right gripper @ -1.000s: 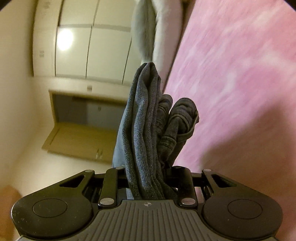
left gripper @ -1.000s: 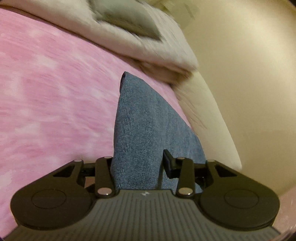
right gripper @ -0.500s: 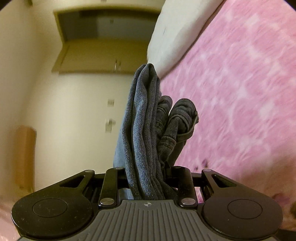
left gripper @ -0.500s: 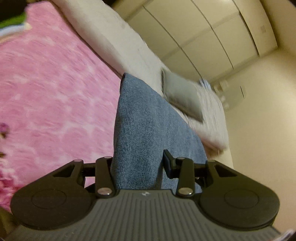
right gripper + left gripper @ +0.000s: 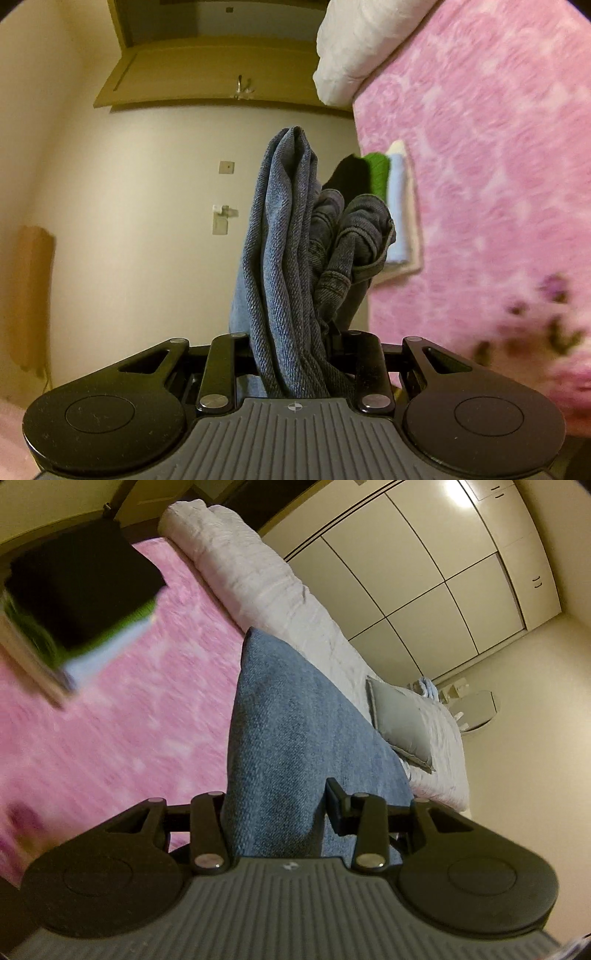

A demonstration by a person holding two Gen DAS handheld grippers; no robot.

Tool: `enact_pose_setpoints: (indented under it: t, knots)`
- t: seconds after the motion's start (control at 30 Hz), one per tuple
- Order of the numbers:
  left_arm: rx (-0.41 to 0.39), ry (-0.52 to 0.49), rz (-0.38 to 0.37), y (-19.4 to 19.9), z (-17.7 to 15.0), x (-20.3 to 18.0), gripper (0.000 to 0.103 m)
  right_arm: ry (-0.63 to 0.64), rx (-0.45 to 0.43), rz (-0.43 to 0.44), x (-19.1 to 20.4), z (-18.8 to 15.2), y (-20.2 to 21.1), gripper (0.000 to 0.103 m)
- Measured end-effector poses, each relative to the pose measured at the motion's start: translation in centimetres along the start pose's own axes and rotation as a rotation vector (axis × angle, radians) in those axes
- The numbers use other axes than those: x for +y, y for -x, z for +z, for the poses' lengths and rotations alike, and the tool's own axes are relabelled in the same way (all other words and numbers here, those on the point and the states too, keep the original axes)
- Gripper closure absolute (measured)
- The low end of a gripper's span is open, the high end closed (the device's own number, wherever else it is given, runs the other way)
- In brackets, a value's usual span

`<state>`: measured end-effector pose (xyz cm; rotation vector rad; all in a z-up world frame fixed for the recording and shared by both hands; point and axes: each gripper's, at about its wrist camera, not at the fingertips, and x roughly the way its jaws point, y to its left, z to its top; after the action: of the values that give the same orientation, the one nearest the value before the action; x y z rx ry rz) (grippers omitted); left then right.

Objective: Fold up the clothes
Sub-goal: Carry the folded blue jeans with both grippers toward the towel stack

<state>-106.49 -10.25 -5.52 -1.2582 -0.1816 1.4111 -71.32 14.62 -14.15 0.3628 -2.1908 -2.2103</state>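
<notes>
Jeans (image 5: 295,738) held off the bed between both grippers, not lying on anything. Left gripper (image 5: 275,812) has its jaws clamped on a flat, smooth face of the denim, which runs up and away from the camera in a broad wedge. Right gripper (image 5: 295,343) has its jaws clamped on a thick bunch of the jeans (image 5: 284,258): several layers side by side, with a stitched hem or cuff curling out on the right of the bunch. So the denim is already doubled into layers, at least at the right gripper's end.

Pink bedspread (image 5: 110,720) fills the left of the left wrist view and the right of the right wrist view. White duvet (image 5: 258,572) rolled along the far edge, grey cushion (image 5: 400,727) on it. Stack of folded clothes (image 5: 81,590) sits on the pink bedspread, black piece on top, then green, then pale ones below; same stack (image 5: 384,206) shows just behind the jeans in the right wrist view. Both views blurred, cameras tilted hard.

Progress, judged: some clothes already lie folded in the stack. Jeans are layered but in the air, so they have yet to be laid down, flattened or set with the stack. Cannot tell whether more folds are wanted. No loose clothes in view elsewhere.
</notes>
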Motion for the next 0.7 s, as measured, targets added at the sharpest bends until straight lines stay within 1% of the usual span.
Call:
enact_pose_setpoints:
  t: [0.07, 0.1, 0.23, 0.37, 0.47, 0.57, 0.7]
  knots:
    - [0.011, -0.008, 0.001, 2.1, 3.3, 3.1, 0.068, -0.017, -0.022, 0.001, 0.8, -0.5, -4.0, 0.076]
    - [0.009, -0.009, -0.002, 2.2, 4.8, 3.8, 0.068, -0.025, -0.032, 0.002, 1.3, -0.8, -6.0, 0.076]
    - [0.002, -0.013, -0.013, 2.7, 10.7, 6.6, 0.067, -0.040, -0.050, -0.007, 3.4, 0.1, -12.1, 0.076]
    - [-0.006, -0.017, -0.023, 3.3, 16.7, 9.3, 0.067, -0.013, -0.076, -0.004, 5.7, 2.5, -17.4, 0.076]
    - [-0.014, -0.031, -0.026, 3.2, 21.1, 11.0, 0.067, 0.006, -0.106, 0.018, 6.8, 5.3, -21.5, 0.076]
    - [-0.020, -0.061, -0.021, 2.1, 25.1, 12.0, 0.067, 0.013, -0.125, 0.033, 6.7, 7.9, -25.6, 0.076]
    - [0.012, -0.086, -0.016, -0.5, 29.3, 14.0, 0.067, -0.007, -0.150, 0.042, 5.6, 10.5, -29.7, 0.076]
